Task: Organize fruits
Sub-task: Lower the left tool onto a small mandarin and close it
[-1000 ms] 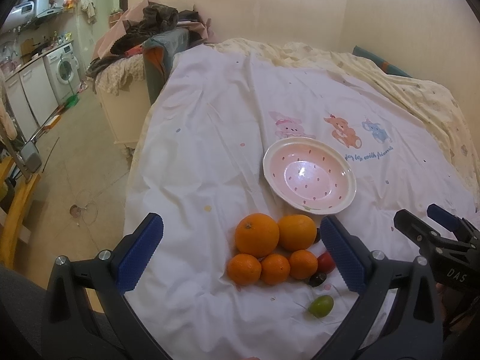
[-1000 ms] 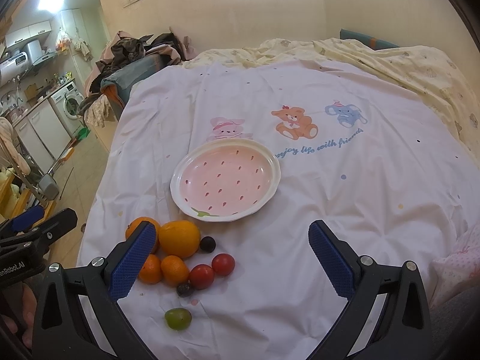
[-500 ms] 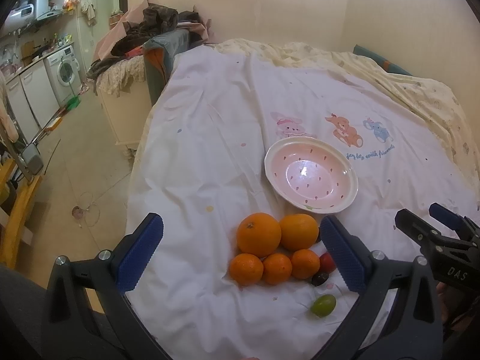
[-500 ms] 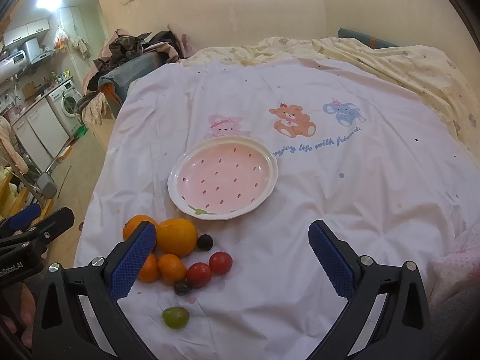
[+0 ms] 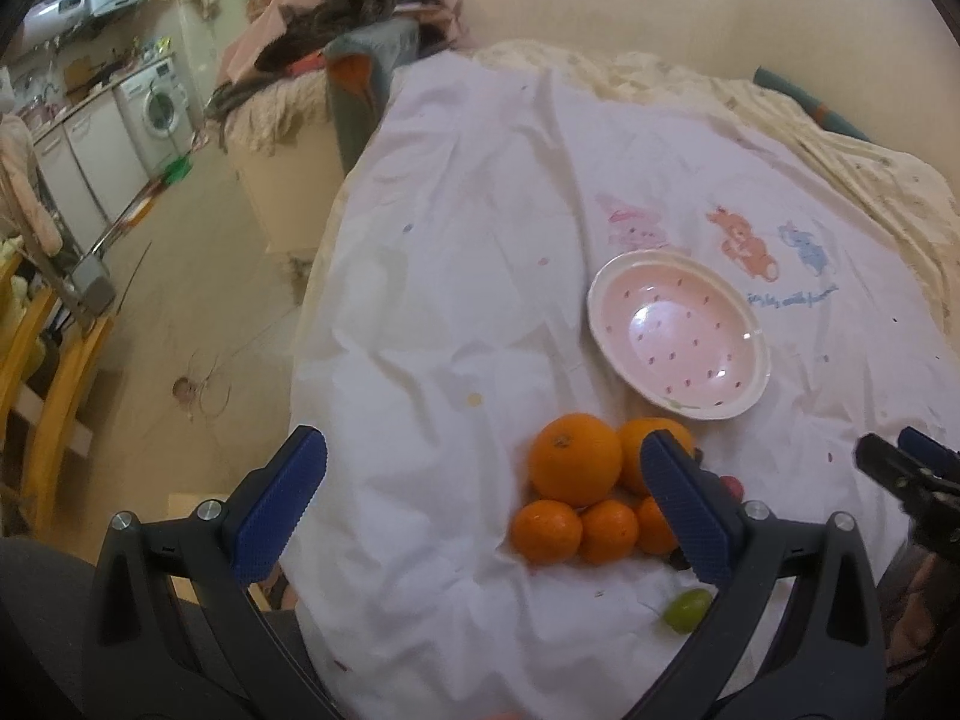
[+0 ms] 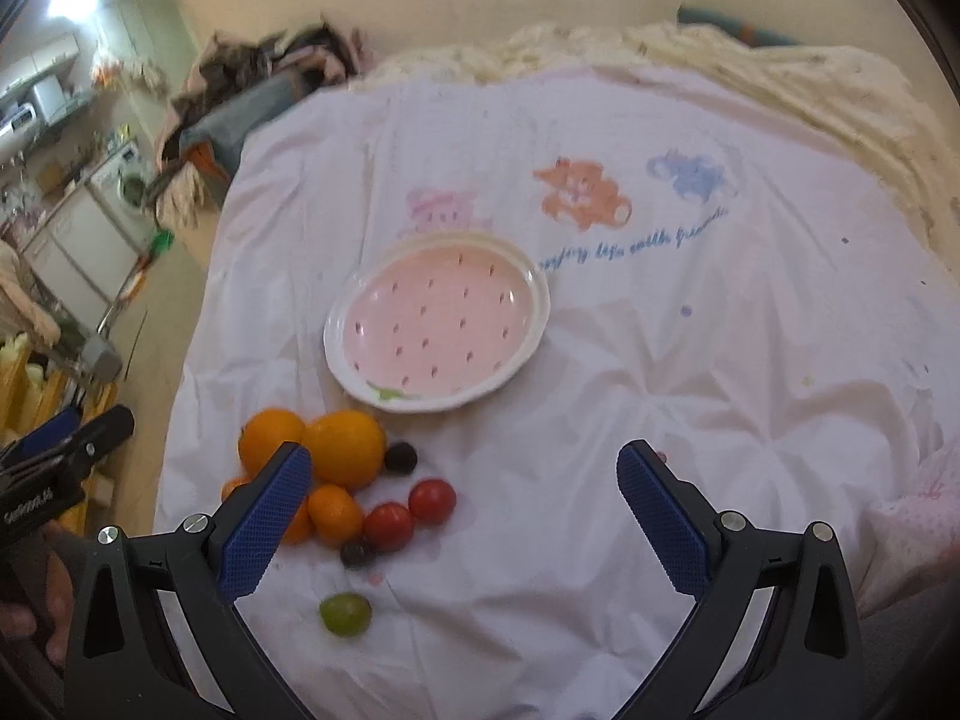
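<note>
A pink plate with a white rim [image 5: 681, 333] [image 6: 441, 324] lies on a white bedsheet, with nothing in it. Just in front of it sits a cluster of fruit: two large oranges [image 5: 575, 459] [image 6: 343, 447], three small mandarins [image 5: 546, 533], two red tomatoes [image 6: 432, 501], two dark grapes [image 6: 400, 457] and a green grape [image 5: 687, 610] [image 6: 344, 614]. My left gripper [image 5: 480, 504] is open and empty above the sheet, left of the fruit. My right gripper [image 6: 465, 516] is open and empty above the sheet, right of the fruit.
The sheet [image 6: 690, 360] carries printed animals and blue script behind the plate. A cream blanket [image 6: 780, 78] lies at the far side. The bed's left edge drops to the floor [image 5: 180, 300]. A pile of clothes [image 5: 336, 42] and a washing machine [image 5: 159, 105] stand beyond.
Both grippers have shifted: the left view has swung left, so the fruit now lies by its right finger. The right view has moved closer to plate and fruit. Nothing was grasped.
</note>
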The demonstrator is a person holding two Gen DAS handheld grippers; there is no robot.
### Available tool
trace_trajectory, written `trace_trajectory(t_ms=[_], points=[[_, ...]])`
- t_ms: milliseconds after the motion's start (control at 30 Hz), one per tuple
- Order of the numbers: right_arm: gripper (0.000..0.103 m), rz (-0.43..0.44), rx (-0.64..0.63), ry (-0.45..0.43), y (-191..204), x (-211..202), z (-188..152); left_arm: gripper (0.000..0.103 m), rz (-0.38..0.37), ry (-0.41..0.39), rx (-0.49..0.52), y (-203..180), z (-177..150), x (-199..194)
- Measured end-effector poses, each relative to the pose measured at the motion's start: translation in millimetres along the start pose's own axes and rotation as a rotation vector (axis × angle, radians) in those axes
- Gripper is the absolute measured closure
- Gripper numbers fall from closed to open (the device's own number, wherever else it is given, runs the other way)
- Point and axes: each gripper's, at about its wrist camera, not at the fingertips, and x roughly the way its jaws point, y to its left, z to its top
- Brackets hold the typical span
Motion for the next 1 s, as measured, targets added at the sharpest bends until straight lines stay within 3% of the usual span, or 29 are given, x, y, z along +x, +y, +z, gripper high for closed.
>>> trace_trajectory(t_ms=[167,300,533,767,1000], points=[[0.000,0.059,0.045,0.085,-15.0,6.6,15.8,0.000,0.005,0.093,0.026,3.1,7.8,11.5],[0.000,0.093,0.112,0.173,-26.3,25.2,24.6,0.000,-0.012,0.207,-0.017,12.2,14.9,28.4],[0.000,0.101,0.182,0.248,-35.6,52.6,9.5,0.003,-0.033,0.408,-0.074,17.0,-1.8,71.6],[0.000,0.056,0.181,0.258,-40.7,59.7,3.4,0.049,-0.177,0.563,-0.170,10.3,-26.9,104.6],[0.000,0.053,0.182,0.255,-40.8,62.5,5.3,0.057,-0.207,0.581,-0.172,1.3,-27.9,113.3]])
